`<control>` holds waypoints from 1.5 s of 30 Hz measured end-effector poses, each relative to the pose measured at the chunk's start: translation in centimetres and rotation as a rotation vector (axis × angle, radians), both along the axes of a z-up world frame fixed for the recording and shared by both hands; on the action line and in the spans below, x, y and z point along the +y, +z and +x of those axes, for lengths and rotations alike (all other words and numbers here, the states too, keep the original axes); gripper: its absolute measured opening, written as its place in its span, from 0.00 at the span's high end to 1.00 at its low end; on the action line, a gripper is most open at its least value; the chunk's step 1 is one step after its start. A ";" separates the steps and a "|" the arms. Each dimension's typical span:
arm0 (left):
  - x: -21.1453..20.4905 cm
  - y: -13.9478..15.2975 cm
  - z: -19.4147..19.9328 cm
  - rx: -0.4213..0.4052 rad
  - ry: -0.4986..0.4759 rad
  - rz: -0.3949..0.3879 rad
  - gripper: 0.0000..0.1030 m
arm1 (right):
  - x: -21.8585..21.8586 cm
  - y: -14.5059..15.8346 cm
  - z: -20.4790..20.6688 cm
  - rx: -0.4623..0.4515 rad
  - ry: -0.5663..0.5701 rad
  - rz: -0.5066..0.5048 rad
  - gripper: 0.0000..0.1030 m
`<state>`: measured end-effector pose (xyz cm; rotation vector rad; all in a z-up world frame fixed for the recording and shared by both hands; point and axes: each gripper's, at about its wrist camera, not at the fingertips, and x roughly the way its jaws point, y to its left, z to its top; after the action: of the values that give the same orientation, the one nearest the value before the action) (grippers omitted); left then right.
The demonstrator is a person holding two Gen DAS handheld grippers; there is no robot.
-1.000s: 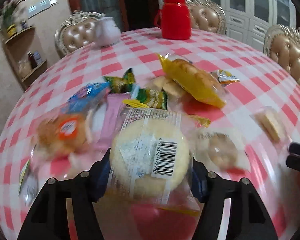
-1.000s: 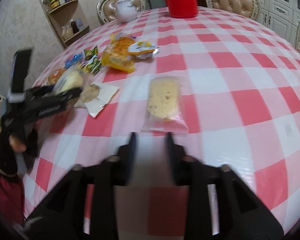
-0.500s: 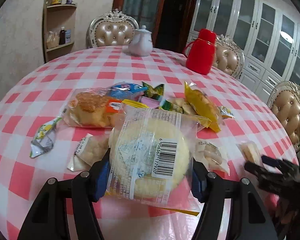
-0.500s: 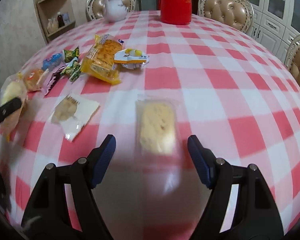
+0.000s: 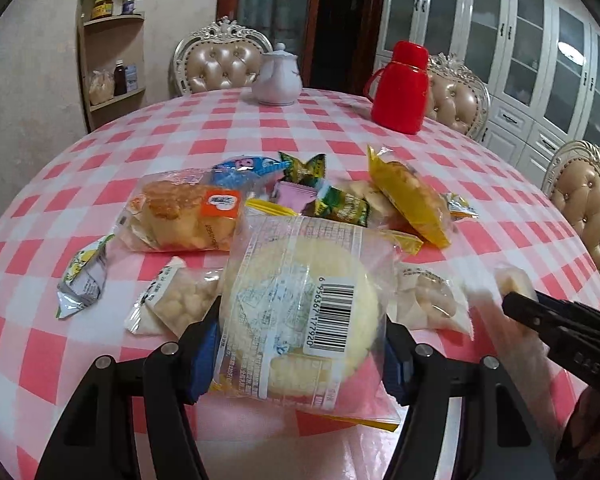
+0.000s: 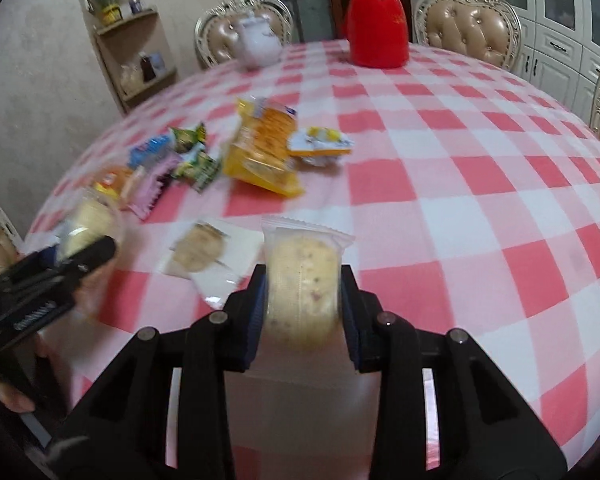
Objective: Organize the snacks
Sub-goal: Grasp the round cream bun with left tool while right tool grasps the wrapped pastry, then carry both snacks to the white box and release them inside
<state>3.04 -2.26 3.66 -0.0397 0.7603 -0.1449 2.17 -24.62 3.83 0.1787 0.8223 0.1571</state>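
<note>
Round cake pack (image 5: pixel 300 312) clamped in left claw (image 5: pixel 300 344), speckled cake pack (image 6: pixel 303 280) just pinched by right claw (image 6: pixel 304 300)

the round cake's clear wrapper (image 5: pixel 304 300) bears barcode number 6 95367 177920.

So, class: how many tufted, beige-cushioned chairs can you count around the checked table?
3 in the left wrist view: one behind the white teapot, one behind the red flask, one at the right edge. Others may be hidden.
</note>
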 end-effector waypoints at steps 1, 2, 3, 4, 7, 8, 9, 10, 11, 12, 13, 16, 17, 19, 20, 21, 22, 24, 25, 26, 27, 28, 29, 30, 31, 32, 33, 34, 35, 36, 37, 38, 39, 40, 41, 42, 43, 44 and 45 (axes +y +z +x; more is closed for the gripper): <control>0.1 0.0 0.0 -0.005 0.013 0.002 0.36 | 0.2 0.0 0.1 -0.002 0.002 0.014 0.63; 0.2 0.1 0.0 -0.009 0.023 0.004 0.36 | 0.4 0.1 0.0 -0.006 0.006 0.029 0.63; 0.3 0.1 -0.1 -0.012 0.032 0.004 0.36 | 0.7 0.1 0.0 -0.009 0.008 0.028 0.63; 0.5 0.2 -0.3 -0.016 0.041 0.001 0.36 | 0.9 0.1 0.1 -0.011 0.008 0.026 0.63; 0.9 0.6 -1.2 -0.033 0.075 -0.008 0.36 | 1.0 0.1 0.1 -0.021 0.021 0.046 0.63; 1.1 0.7 -1.5 -0.039 0.087 -0.011 0.36 | 1.0 0.2 0.1 -0.028 0.019 0.053 0.63; 1.3 0.8 -2.0 -0.046 0.103 -0.018 0.36 | 1.0 0.2 -0.1 -0.031 0.021 0.057 0.63; 1.4 0.8 -2.3 -0.048 0.113 -0.024 0.36 | 1.1 0.2 -0.2 -0.034 0.023 0.063 0.63; 1.6 0.9 -2.6 -0.050 0.124 -0.032 0.36 | 1.2 0.3 -0.3 -0.037 0.027 0.071 0.63; 1.8 0.9 -3.0 -0.052 0.138 -0.041 0.36 | 1.4 0.3 -0.5 -0.041 0.032 0.075 0.63; 2.1 0.9 -3.4 -0.055 0.153 -0.050 0.36 | 1.6 0.3 -0.7 -0.046 0.037 0.074 0.63; 2.7 1.0 -4.4 -0.064 0.184 -0.074 0.36 | 2.5 0.4 -1.4 -0.061 0.052 0.062 0.63; 2.9 1.1 -4.6 -0.067 0.191 -0.081 0.36 | 2.8 0.5 -1.7 -0.064 0.056 0.062 0.63; 3.2 1.2 -5.3 -0.075 0.201 -0.091 0.36 | 3.3 0.5 -2.2 -0.069 0.063 0.065 0.63; 3.2 1.3 -5.6 -0.078 0.203 -0.095 0.36 | 3.6 0.4 -2.5 -0.071 0.065 0.065 0.63; 3.2 1.3 -6.0 -0.081 0.205 -0.099 0.36 | 3.8 0.4 -2.8 -0.074 0.065 0.064 0.63; 3.4 1.4 -6.4 -0.085 0.208 -0.106 0.36 | 4.0 0.4 -3.1 -0.076 0.067 0.065 0.63; 3.8 1.6 -7.4 -0.094 0.216 -0.121 0.36 | 4.5 0.4 -3.8 -0.081 0.071 0.075 0.63; 3.9 1.7 -7.8 -0.099 0.220 -0.128 0.36 | 4.7 0.5 -4.1 -0.084 0.075 0.085 0.63; 4.2 1.8 -8.4 -0.107 0.225 -0.137 0.36 | 5.0 0.5 -4.5 -0.089 0.083 0.093 0.63; 4.6 2.0 -9.2 -0.121 0.234 -0.148 0.36 | 5.2 0.5 -4.7 -0.094 0.086 0.093 0.63; 4.8 2.2 -9.8 -0.133 0.241 -0.150 0.36 | 5.6 0.6 -4.9 -0.100 0.094 0.089 0.63; 5.1 2.3 -10.6 -0.150 0.250 -0.146 0.36 | 6.1 0.6 -5.1 -0.103 0.109 0.088 0.63; 5.3 2.3 -11.2 -0.165 0.256 -0.139 0.36 | 6.4 0.6 -5.3 -0.104 0.116 0.089 0.63; 5.6 2.2 -11.7 -0.172 0.263 -0.132 0.36 | 6.9 0.6 -5.5 -0.105 0.124 0.088 0.63; 5.9 2.0 -12.4 -0.175 0.270 -0.137 0.36 | 7.7 0.6 -5.8 -0.108 0.142 0.082 0.63; 6.5 1.9 -12.9 -0.166 0.276 -0.160 0.36 | 8.2 0.6 -6.0 -0.111 0.159 0.081 0.63; 6.9 2.0 -13.3 -0.164 0.279 -0.183 0.36 | 8.7 0.6 -6.2 -0.113 0.170 0.082 0.63; 7.4 2.2 -13.8 -0.171 0.283 -0.198 0.36 | 9.5 0.7 -6.4 -0.117 0.191 0.089 0.63; 7.6 2.6 -14.3 -0.179 0.288 -0.191 0.36 | 10.3 0.7 -6.8 -0.122 0.216 0.095 0.63; 7.8 3.1 -14.8 -0.184 0.291 -0.167 0.36 | 10.8 0.8 -7.0 -0.127 0.232 0.097 0.63; 8.0 3.4 -15.3 -0.189 0.295 -0.149 0.36 | 11.9 1.1 -7.5 -0.138 0.263 0.096 0.63; 8.5 4.0 -16.1 -0.197 0.303 -0.129 0.36 | 12.4 1.2 -7.8 -0.145 0.281 0.096 0.63; 8.9 4.2 -16.7 -0.200 0.310 -0.120 0.36 | 13.2 1.3 -8.2 -0.153 0.303 0.095 0.63; 9.4 4.5 -17.4 -0.203 0.318 -0.108 0.36 | 14.2 1.5 -8.6 -0.162 0.328 0.097 0.63; 10.0 4.8 -18.3 -0.201 0.324 -0.091 0.35 | 14.9 1.5 -9.0 -0.165 0.347 0.100 0.63; 10.5 4.8 -18.9 -0.199 0.328 -0.080 0.35 | 15.5 1.5 -9.3 -0.166 0.362 0.101 0.63; 11.1 4.8 -19.7 -0.195 0.336 -0.066 0.35 | 16.7 1.5 -9.6 -0.168 0.392 0.095 0.63; 11.7 4.7 -20.3 -0.188 0.345 -0.056 0.35 | 17.4 1.5 -9.9 -0.169 0.407 0.086 0.63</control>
<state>-17.24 9.39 8.37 -0.2067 0.5517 0.1569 -7.72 -7.25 5.32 0.0754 0.6754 0.5836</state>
